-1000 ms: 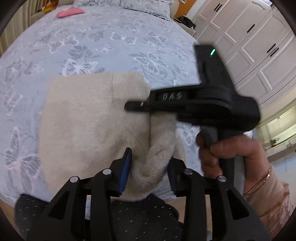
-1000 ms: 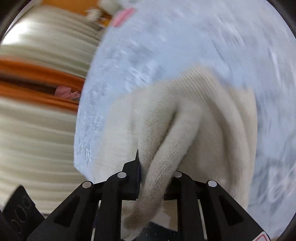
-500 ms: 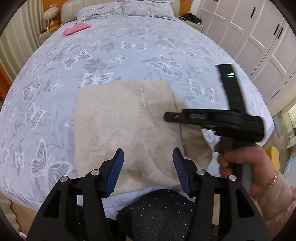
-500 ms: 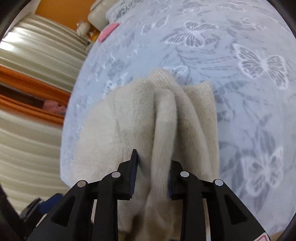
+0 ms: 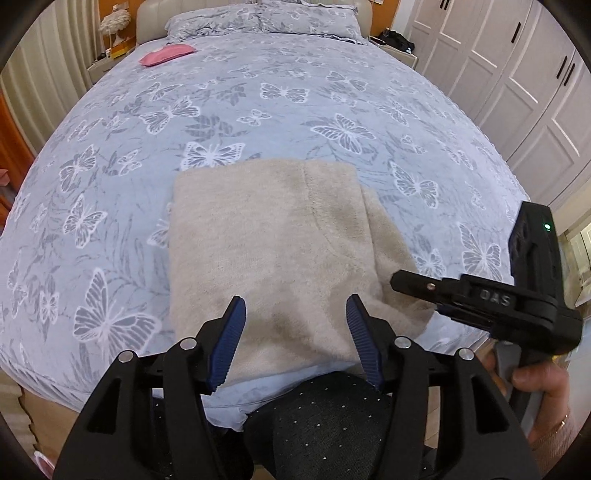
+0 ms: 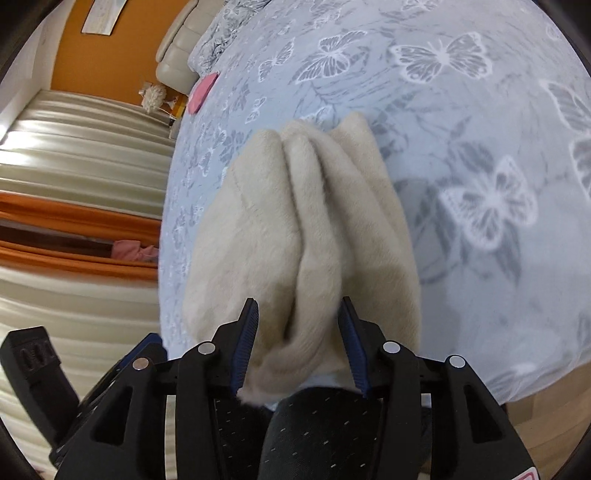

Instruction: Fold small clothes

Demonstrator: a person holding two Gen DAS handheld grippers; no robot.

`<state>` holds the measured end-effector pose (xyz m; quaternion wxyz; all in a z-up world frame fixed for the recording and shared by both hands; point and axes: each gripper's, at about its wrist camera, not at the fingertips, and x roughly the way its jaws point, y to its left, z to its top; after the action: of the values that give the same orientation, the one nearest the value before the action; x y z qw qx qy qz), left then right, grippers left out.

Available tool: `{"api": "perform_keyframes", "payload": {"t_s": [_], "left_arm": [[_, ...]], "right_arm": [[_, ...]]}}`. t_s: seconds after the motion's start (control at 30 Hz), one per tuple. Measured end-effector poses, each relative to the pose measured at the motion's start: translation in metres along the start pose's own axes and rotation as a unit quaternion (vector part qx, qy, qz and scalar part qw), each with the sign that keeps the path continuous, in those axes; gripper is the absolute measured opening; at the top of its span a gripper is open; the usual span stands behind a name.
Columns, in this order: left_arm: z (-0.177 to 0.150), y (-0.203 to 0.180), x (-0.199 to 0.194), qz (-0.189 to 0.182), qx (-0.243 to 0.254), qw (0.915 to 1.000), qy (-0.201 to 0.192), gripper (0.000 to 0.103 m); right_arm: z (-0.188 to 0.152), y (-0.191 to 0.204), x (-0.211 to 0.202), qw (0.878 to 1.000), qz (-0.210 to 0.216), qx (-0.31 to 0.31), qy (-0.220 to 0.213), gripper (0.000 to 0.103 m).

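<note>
A beige fleece garment (image 5: pixel 280 240) lies folded into a rectangle on the butterfly-print bed cover, near the bed's front edge. My left gripper (image 5: pixel 295 328) is open and empty, its blue pads just above the garment's near edge. My right gripper (image 6: pixel 298 339) is open, with the garment's folded right side (image 6: pixel 317 229) lying loose between its pads. From the left wrist view the right gripper (image 5: pixel 413 282) sits at the garment's right edge.
The bed cover (image 5: pixel 258 99) stretches far back to pillows (image 5: pixel 258 18). A pink cloth (image 5: pixel 166 55) lies far back left. White wardrobe doors (image 5: pixel 517 85) stand to the right. Curtains (image 6: pixel 74 147) hang to the left. A dark dotted trouser leg (image 5: pixel 325 424) is just below the bed edge.
Both grippers have opened and let go of the garment, which now lies flat and folded. The left gripper has pulled back and risen. The right gripper has drawn back to the garment's right edge.
</note>
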<state>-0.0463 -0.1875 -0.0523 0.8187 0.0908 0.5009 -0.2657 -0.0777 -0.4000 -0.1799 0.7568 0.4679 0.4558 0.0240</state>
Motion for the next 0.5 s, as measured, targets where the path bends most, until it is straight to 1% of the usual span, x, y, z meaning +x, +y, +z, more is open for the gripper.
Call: {"api": "perform_keyframes", "payload": {"t_s": [0.03,0.07,0.17,0.23,0.27,0.3,0.33,0.4,0.43,0.47,0.5], "left_arm": [[-0.001,0.003,-0.001,0.0,-0.005,1.0,0.0,0.058],[-0.002,0.007,-0.002,-0.002,-0.011,0.9999,0.0,0.061],[-0.009,0.031,-0.004,-0.024,-0.053,0.9983,0.004,0.063],[-0.014,0.049,-0.005,-0.034,-0.086,0.9958,0.005,0.063],[-0.016,0.058,-0.006,-0.037,-0.1,0.9943,0.005,0.063],[-0.019,0.07,-0.008,-0.037,-0.12,0.9921,0.001,0.063],[-0.02,0.076,-0.009,-0.037,-0.128,0.991,-0.001,0.063],[-0.021,0.089,-0.012,-0.033,-0.144,0.989,-0.003,0.063],[-0.022,0.092,-0.013,-0.03,-0.146,0.9888,-0.004,0.063],[-0.023,0.097,-0.015,-0.025,-0.148,0.9887,-0.006,0.063],[-0.023,0.101,-0.017,-0.019,-0.148,0.9888,-0.009,0.063]], "right_arm": [[-0.002,0.001,0.0,1.0,0.003,0.002,0.003,0.055],[-0.005,0.005,0.003,1.0,0.004,0.002,0.009,0.056],[-0.007,0.013,0.015,0.999,0.016,0.0,0.028,0.057],[-0.01,0.016,0.02,0.998,0.047,0.019,0.035,0.057],[-0.008,0.017,0.025,0.997,0.055,0.03,0.038,0.058],[-0.007,0.019,0.029,0.997,0.05,0.032,0.04,0.058],[-0.007,0.023,0.034,0.998,0.04,0.023,0.043,0.052],[-0.002,0.043,0.039,0.998,0.008,-0.032,0.046,0.024],[-0.001,0.053,0.033,0.998,0.013,-0.046,0.036,0.023],[0.0,0.064,0.022,0.997,0.034,-0.064,0.017,0.023],[0.002,0.08,0.0,0.994,0.058,-0.092,-0.017,0.022]]}}
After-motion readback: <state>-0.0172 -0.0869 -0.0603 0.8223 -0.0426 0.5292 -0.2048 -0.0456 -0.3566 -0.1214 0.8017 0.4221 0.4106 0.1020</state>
